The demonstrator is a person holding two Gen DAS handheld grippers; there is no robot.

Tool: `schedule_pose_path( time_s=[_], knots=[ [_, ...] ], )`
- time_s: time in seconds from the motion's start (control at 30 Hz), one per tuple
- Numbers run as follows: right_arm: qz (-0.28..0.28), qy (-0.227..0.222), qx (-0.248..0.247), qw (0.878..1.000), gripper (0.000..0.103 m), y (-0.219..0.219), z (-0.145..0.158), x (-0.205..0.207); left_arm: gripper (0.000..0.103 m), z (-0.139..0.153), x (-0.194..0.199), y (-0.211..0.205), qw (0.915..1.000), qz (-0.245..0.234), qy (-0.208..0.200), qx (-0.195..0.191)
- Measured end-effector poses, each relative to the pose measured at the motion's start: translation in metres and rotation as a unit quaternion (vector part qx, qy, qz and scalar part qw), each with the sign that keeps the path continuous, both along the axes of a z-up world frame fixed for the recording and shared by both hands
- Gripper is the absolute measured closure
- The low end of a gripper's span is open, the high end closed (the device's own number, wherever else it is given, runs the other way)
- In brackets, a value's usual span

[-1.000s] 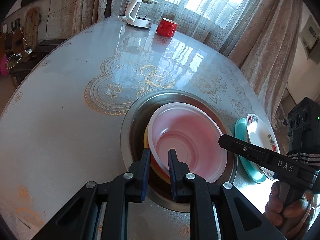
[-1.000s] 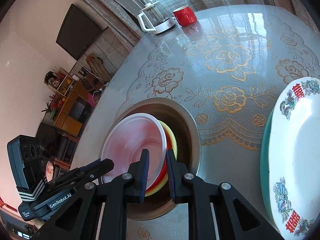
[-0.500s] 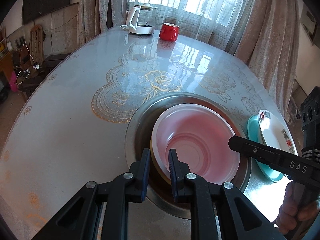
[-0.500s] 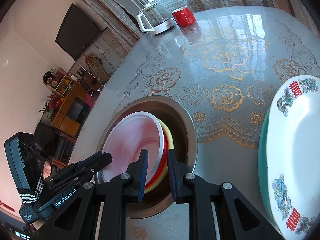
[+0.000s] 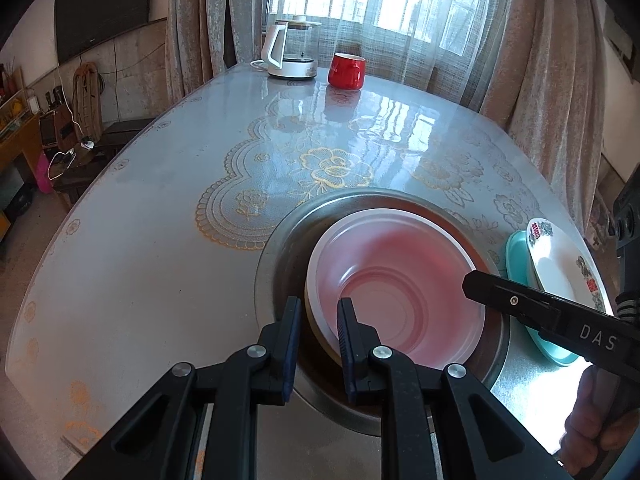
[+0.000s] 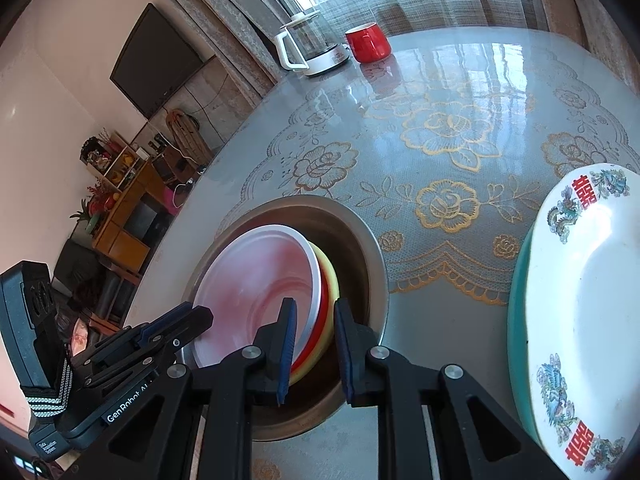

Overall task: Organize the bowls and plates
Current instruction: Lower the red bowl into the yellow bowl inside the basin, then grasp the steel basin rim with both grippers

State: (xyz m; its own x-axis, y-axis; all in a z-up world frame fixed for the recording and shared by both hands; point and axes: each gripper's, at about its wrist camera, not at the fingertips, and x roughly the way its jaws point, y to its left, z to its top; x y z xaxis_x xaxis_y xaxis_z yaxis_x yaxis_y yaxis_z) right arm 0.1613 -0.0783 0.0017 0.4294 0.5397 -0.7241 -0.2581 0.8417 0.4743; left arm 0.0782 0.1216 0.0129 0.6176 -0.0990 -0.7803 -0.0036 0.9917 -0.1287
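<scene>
A translucent white bowl [image 5: 400,280] tops a nested stack with a red bowl [image 6: 316,340] and a yellow bowl [image 6: 333,292] under it. The stack sits tilted inside a round metal basin [image 5: 280,248] on the table. My left gripper [image 5: 320,320] is shut on the stack's near rim. From the opposite side, my right gripper [image 6: 315,328] is shut across all three rims, one finger inside the white bowl and one outside the yellow. To the right, a white patterned plate [image 6: 580,300] lies on a teal plate [image 6: 518,320].
A white-based glass kettle [image 5: 290,50] and a red mug [image 5: 346,71] stand at the table's far edge by the curtained window. The glass-topped table [image 5: 160,260] carries a gold floral cloth. A hand [image 5: 592,432] holds the right gripper.
The left wrist view has tipped upward, showing more of the window. The yellow rim that showed at the stack's left is now hidden. The right gripper has stayed put; both grips are unchanged.
</scene>
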Motion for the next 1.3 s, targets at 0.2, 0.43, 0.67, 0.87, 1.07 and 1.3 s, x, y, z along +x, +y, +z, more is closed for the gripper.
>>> schedule_pose_path(
  time_s=[0.2, 0.43, 0.67, 0.87, 1.07, 1.3],
  knots=[
    [-0.002, -0.002, -0.002, 1.0, 0.084, -0.001, 0.0, -0.002, 0.084, 0.003, -0.006, -0.002, 1.0, 0.002, -0.003, 0.004],
    [-0.003, -0.006, 0.004, 1.0, 0.083, -0.004, 0.001, -0.007, 0.084, 0.006, -0.012, -0.002, 0.9999, 0.006, -0.008, 0.007],
    [0.002, -0.018, -0.001, 1.0, 0.083, 0.0, 0.002, -0.01, 0.084, 0.009, -0.017, -0.003, 0.9998, 0.007, -0.016, 0.013],
    [-0.003, -0.019, -0.01, 1.0, 0.085, 0.002, 0.0, -0.005, 0.084, 0.01, -0.016, -0.003, 0.9997, 0.012, -0.016, 0.017],
    [-0.003, -0.023, -0.01, 1.0, 0.085, 0.0, 0.0, -0.006, 0.084, 0.008, -0.017, -0.003, 0.9995, 0.013, -0.018, 0.023],
    [-0.006, -0.031, -0.007, 0.999, 0.085, -0.002, 0.002, -0.013, 0.084, 0.007, -0.017, -0.003, 0.9993, 0.019, -0.017, 0.026]
  ],
)
